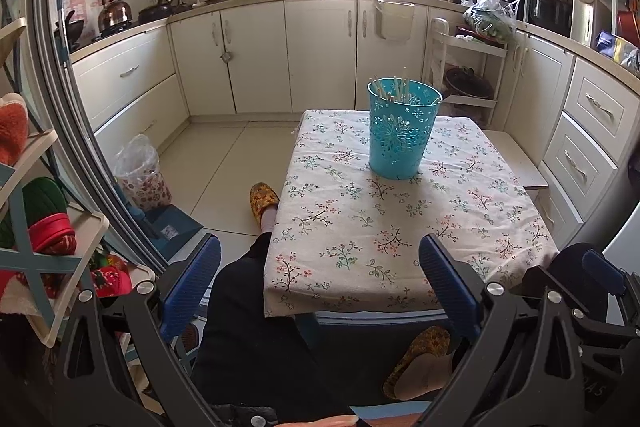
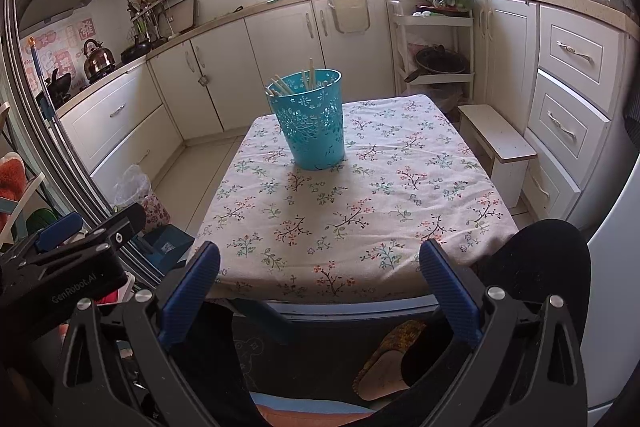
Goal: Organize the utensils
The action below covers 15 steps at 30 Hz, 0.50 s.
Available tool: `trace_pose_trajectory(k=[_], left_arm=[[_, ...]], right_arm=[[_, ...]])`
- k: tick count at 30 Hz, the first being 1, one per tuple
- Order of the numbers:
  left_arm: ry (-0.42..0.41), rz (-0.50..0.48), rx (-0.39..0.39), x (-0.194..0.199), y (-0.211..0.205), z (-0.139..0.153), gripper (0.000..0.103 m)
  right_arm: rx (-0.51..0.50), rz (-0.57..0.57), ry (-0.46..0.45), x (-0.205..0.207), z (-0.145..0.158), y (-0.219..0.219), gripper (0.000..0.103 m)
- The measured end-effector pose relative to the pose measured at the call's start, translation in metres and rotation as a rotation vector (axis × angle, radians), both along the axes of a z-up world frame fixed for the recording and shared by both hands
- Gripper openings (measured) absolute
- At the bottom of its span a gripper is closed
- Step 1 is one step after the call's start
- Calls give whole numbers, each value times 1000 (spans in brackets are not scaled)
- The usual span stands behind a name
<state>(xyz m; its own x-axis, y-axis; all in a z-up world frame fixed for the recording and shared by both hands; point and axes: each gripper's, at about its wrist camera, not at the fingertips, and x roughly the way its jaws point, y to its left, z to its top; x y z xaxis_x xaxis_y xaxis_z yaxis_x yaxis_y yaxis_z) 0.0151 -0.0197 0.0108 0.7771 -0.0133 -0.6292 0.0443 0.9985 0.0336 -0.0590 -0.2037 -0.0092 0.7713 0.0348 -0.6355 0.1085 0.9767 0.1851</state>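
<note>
"GenRobot.AI" on left hand-held gripper

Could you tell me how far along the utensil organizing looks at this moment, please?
It looks essentially finished. Done: the chopsticks stand gathered in the blue perforated holder, upright on the floral tablecloth, with no loose utensils visible on it. In hand: nothing; the left gripper and right gripper both hang back at the near edge, jaws open and empty. Left: nothing I can see.

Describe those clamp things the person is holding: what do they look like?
Each tool, left and right, has a black angular frame with silver round bolts and two blue ribbed pads. The left one's body shows white lettering "GenRobot.AI". The person wears black trousers and yellow patterned slippers.
</note>
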Motion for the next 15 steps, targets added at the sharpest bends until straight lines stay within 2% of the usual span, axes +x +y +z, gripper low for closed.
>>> trace_pose_trajectory(k=[15], left_arm=[[0,1,-1,0,0,-1,95]], right_arm=[[-2,4,3,0,1,-1,96]])
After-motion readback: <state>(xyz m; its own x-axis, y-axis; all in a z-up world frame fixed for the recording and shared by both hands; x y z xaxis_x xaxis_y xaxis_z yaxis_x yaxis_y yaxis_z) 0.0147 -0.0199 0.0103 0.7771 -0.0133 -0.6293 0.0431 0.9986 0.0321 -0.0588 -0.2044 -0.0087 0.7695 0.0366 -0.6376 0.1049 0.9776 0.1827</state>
